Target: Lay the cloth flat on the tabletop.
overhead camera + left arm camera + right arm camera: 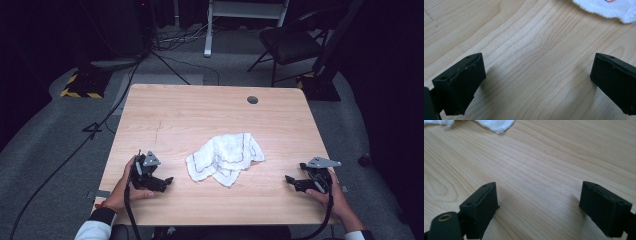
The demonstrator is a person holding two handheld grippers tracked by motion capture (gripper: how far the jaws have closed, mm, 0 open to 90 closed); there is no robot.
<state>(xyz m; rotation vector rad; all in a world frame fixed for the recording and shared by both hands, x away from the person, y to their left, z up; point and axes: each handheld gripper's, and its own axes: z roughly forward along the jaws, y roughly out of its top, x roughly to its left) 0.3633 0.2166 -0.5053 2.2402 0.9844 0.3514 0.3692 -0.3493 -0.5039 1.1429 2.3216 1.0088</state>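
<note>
Two grippers, left gripper (159, 183) and right gripper (295, 183), rest with jaws released and empty either side of the crumpled white cloth (225, 157) mid-bench (190, 115); probably light and limp, best pinched at a corner

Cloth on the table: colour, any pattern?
White cloth with thin reddish stitched lines; clearest in the high view.

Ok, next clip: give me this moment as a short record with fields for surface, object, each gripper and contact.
surface: wooden table
object: crumpled white cloth with a reddish edge line, near the table's middle
left gripper: open, low over bare wood, left of the cloth
right gripper: open, low over bare wood, right of the cloth
contact: neither gripper touches the cloth
</note>
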